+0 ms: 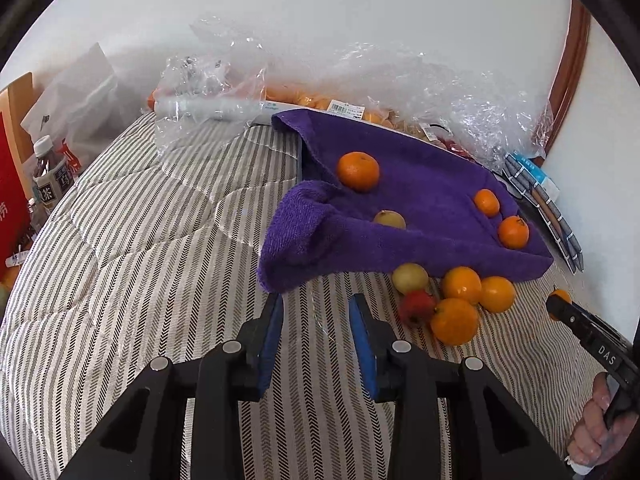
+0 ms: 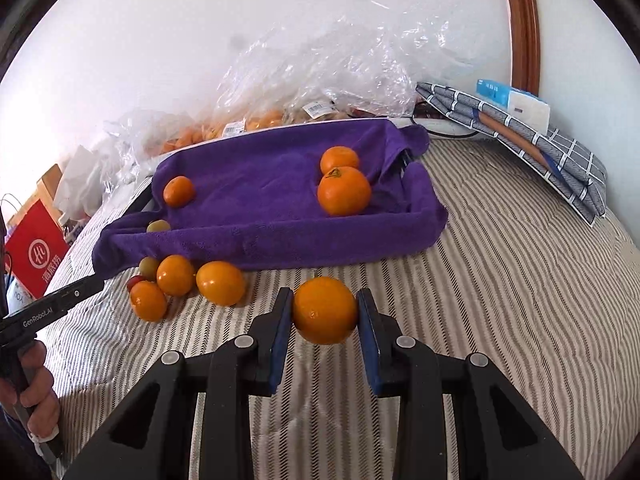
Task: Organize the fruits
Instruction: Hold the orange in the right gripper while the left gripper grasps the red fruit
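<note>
Fruits lay scattered over a striped grey-and-cream quilted bedspread [image 2: 500, 280], and one round, glossy orange citrus fruit [image 2: 325, 310] sat at the lower centre of the right wrist frame, pinched between the blue pads of the right gripper [image 2: 325, 312], whose jaws were closed against its two sides at about its widest girth. It appeared lifted just clear of the quilt, though the pictures did not settle that. A purple terry towel draped over a shallow tray [image 2: 280, 216] filled the middle of that frame, holding three small oranges and a pale yellow-green fruit near its left edge. Just in front of the towel's lower left corner, a loose cluster of three oranges, a yellow-green fruit and a small red fruit [image 1: 416, 306] rested on the quilt, touching one another. In the left wrist frame the left gripper [image 1: 316, 316] hovered at lower centre with its jaws parted and nothing between them, the cluster just to its right. By my judgement, such citrus was light and firm but smooth-skinned and prone to roll, so a hold across the middle with moderate pressure suited it; the small red fruit looked softer and would bruise under a hard squeeze. Crinkled clear plastic bags [image 2: 320, 68] of more fruit stood along the white wall behind.
</note>
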Available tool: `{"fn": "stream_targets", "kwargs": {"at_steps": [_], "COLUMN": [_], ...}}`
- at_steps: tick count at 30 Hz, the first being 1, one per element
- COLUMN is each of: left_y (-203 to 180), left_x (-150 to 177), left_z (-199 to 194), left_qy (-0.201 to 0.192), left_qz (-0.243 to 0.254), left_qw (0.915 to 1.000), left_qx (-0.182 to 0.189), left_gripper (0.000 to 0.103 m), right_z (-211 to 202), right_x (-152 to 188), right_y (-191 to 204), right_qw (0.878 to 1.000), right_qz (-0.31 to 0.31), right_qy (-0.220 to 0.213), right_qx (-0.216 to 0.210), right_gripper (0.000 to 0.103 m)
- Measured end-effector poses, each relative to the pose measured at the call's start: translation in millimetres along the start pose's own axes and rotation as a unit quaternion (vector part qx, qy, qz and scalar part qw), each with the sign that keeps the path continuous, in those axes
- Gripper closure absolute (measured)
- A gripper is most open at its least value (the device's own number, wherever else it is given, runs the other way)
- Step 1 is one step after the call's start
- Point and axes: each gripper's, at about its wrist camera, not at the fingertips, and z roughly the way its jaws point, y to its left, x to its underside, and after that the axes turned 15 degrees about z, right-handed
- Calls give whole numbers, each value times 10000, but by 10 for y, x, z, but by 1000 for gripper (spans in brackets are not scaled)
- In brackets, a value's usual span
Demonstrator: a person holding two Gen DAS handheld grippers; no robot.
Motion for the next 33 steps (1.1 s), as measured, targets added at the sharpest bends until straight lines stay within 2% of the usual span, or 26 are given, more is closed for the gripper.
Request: {"fn": "stream_targets", "kwargs": {"at_steps": [4, 7, 9, 14, 25, 27, 29, 33], "left_y": [-2, -6, -63, -303, -597, -587, -559, -501], "left_x": [-11, -13, -36, -51, -218, -221, -221, -197], "left_z": [63, 113, 122, 157, 317, 322, 335, 289], "left_qy": [170, 284, 278, 343, 365, 350, 344, 196], "left_qz": [-7, -98, -9, 297, 775, 759, 692, 559], "left_qw": [9997, 9973, 9979, 9958, 9950, 9953, 9953, 9955], "left_qx": [184, 668, 591, 799, 507, 499, 577, 737], "left_gripper": [70, 70, 69, 69, 71, 73, 81, 81], "right_z": [8, -2, -15, -5, 9, 4, -7, 15], "right_x": [-63, -69, -58, -78, -85, -88, -85, -80], "right_y": [-74, -90, -100, -178, -253, -270, -276, -239], "right_qw": [9998, 9998, 9997, 9989, 9972, 9966, 9963, 9969], "right_qz": [128, 89, 53, 242, 464, 516, 527, 449], "right_qy": [-20, -118, -158, -65, 4, -13, -39, 17], "right_qx": [-167, -160, -179, -386, -585, -637, -671, -644], "right_gripper": [71, 71, 71, 71, 71, 71, 71, 71]}}
